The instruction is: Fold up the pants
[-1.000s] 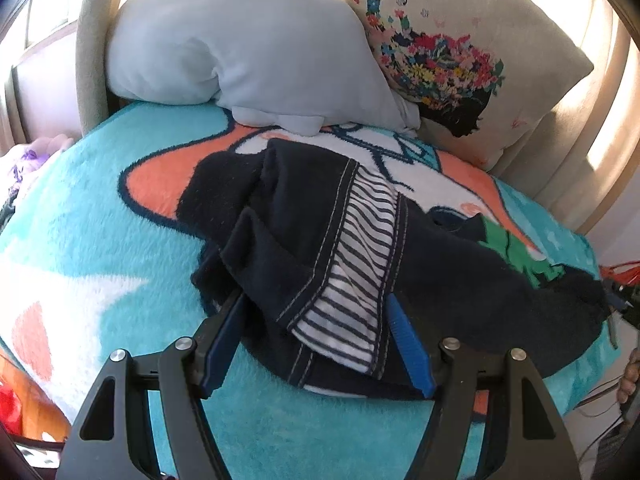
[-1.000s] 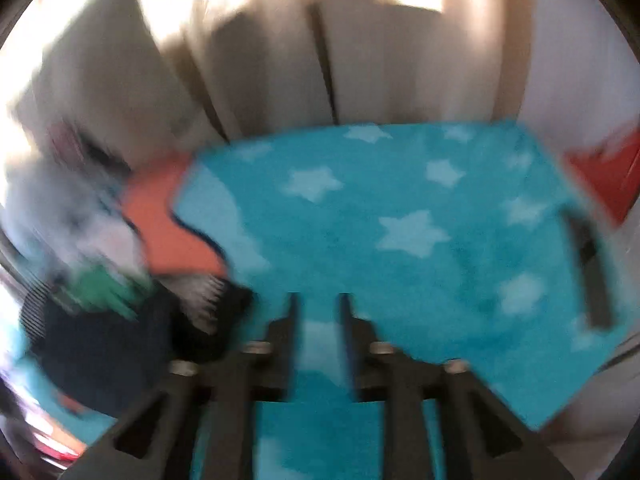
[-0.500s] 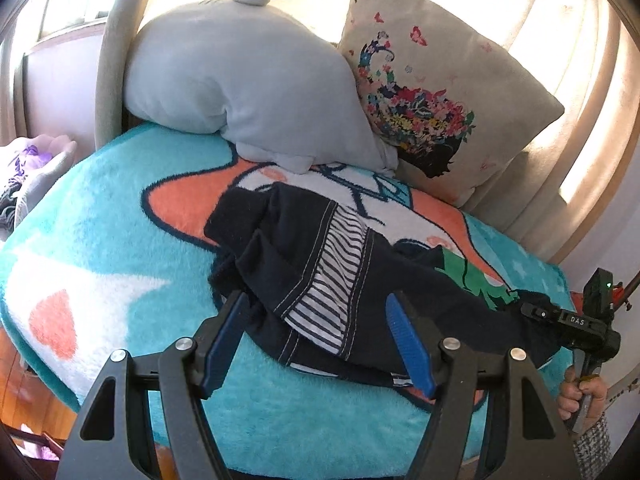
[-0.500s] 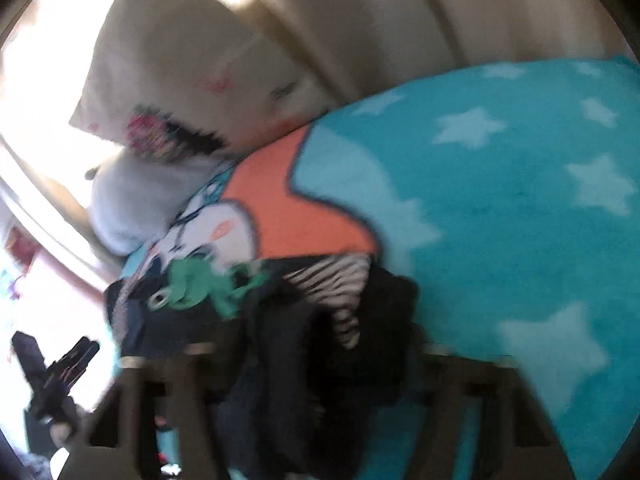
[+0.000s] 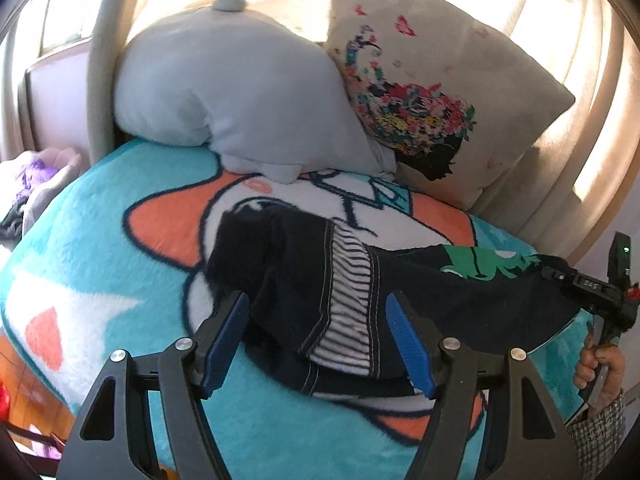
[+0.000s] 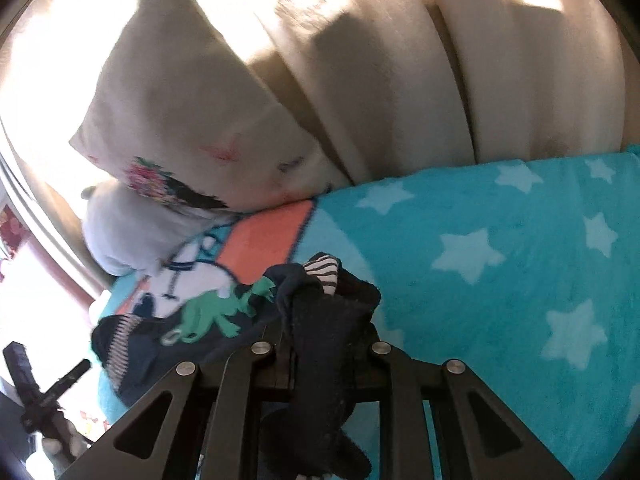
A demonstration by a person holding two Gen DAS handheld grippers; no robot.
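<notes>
1. Left wrist view: the left gripper (image 5: pixel 320 328) hangs with its blue-padded fingers (image 5: pixel 224 338) spread wide, released and gripping nothing. They straddle the near edge of the dark pants (image 5: pixel 320 280), which lie crumpled on the teal blanket (image 5: pixel 96 216).
2. Taking the pants as the landmark: a striped inner panel (image 5: pixel 348 304) faces the camera in the middle of them, and a green print (image 5: pixel 480 260) sits on their right part.
3. Beyond the pants a grey pillow (image 5: pixel 224 88) leans on the headboard, with a floral cushion (image 5: pixel 432 92) just to its right, touching it.
4. At the right end of the pants the right gripper (image 5: pixel 592 292) holds the fabric, lifted off the blanket, with the person's right hand (image 5: pixel 600 364) below it on the handle.
5. Right wrist view: the right gripper (image 6: pixel 324 344) is clenched on a bunched fold of the pants (image 6: pixel 328 320), and dark cloth spills between and below its fingers.
6. The rest of the pants trails left from that fold, the green print (image 6: pixel 216 308) showing, all on the teal blanket (image 6: pixel 500 280) with pale stars.
7. Beyond the pants, the floral cushion (image 6: pixel 180 120) stands against cream curtains (image 6: pixel 460 60).
8. Lower left of the pants, the left gripper (image 6: pixel 44 392) shows small; its claw state cannot be told here.
</notes>
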